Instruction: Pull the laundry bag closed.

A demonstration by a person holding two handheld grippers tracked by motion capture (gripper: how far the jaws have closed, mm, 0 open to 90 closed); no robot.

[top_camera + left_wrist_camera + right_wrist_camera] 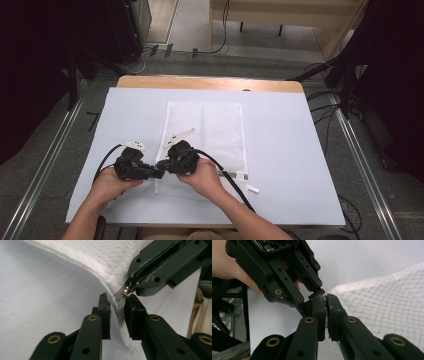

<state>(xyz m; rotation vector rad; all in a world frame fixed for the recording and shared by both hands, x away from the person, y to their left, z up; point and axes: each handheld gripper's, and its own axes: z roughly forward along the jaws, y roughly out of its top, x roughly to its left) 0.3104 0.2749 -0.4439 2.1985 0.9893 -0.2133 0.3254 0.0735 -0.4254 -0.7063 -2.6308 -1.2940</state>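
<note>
A white mesh zip bag (210, 125) lies flat on the white sheet, its near left corner lifted. Both grippers meet at that corner. My right gripper (164, 166) is shut on the small metal zipper pull (128, 291), which the left gripper view shows pinched at its jaw tips (132, 284). My left gripper (117, 315) stands slightly open, its jaws a little apart around the bag's grey zipper end (119, 301). In the right gripper view, my own jaws (326, 315) are pressed together against the mesh (387, 302), and the left gripper (320, 293) faces them.
The white sheet (290, 150) covers most of the wooden table (210, 83). A white strip (182, 135) lies on the bag and a small white piece (252, 189) sits near the right forearm. A black cable (235, 185) trails off the right gripper.
</note>
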